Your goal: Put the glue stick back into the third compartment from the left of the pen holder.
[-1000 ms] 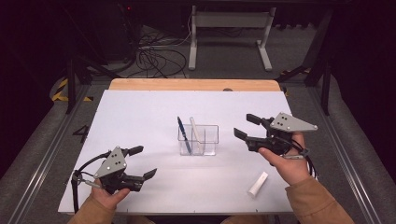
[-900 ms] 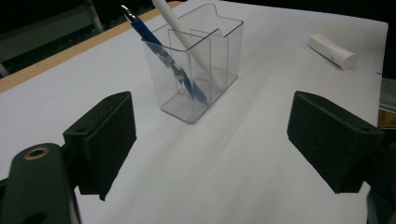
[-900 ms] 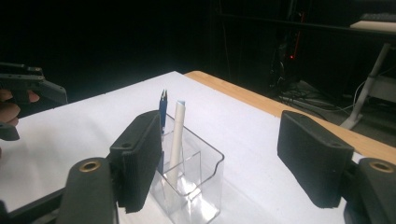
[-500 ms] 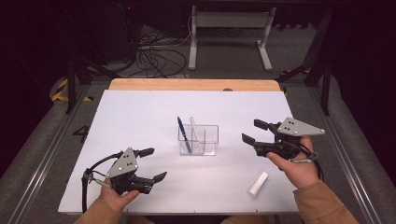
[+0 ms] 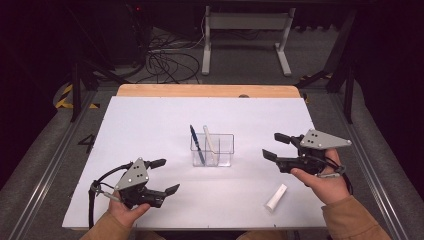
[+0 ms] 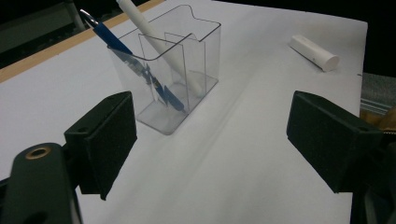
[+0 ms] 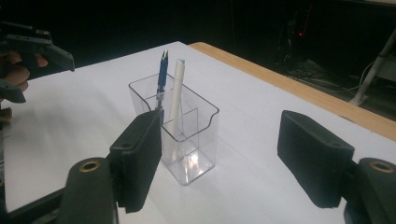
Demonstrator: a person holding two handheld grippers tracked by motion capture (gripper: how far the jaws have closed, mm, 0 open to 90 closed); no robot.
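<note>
2 hands come in from the near edge of the white surface [image 5: 150, 120], each holding a hand-held gripper clear of every object. The left hand-held gripper [image 5: 161, 176] sits low at the near left, tipped so its jaws point right and slightly away toward the middle of the surface; its jaws stand wide apart with nothing between them. The right hand-held gripper [image 5: 276, 146] is held farther up at the right, its jaws pointing left toward the clear holder [image 5: 222, 150], and they too are spread wide and empty. The clear holder stands upright at the middle of the surface, between the 2 grippers and apart from both. Inside it, a blue pen [image 5: 196, 144] and a white pen [image 5: 210, 143] lean in separate compartments, the blue pen on the left side, their long axes rising from the holder's floor with the upper ends tilted to the left and away from the person. A white cylinder [image 5: 276, 197] lies flat on the near right of the surface, just below the right hand [image 5: 325, 180], its long axis running diagonally from near left to far right, untouched.
</note>
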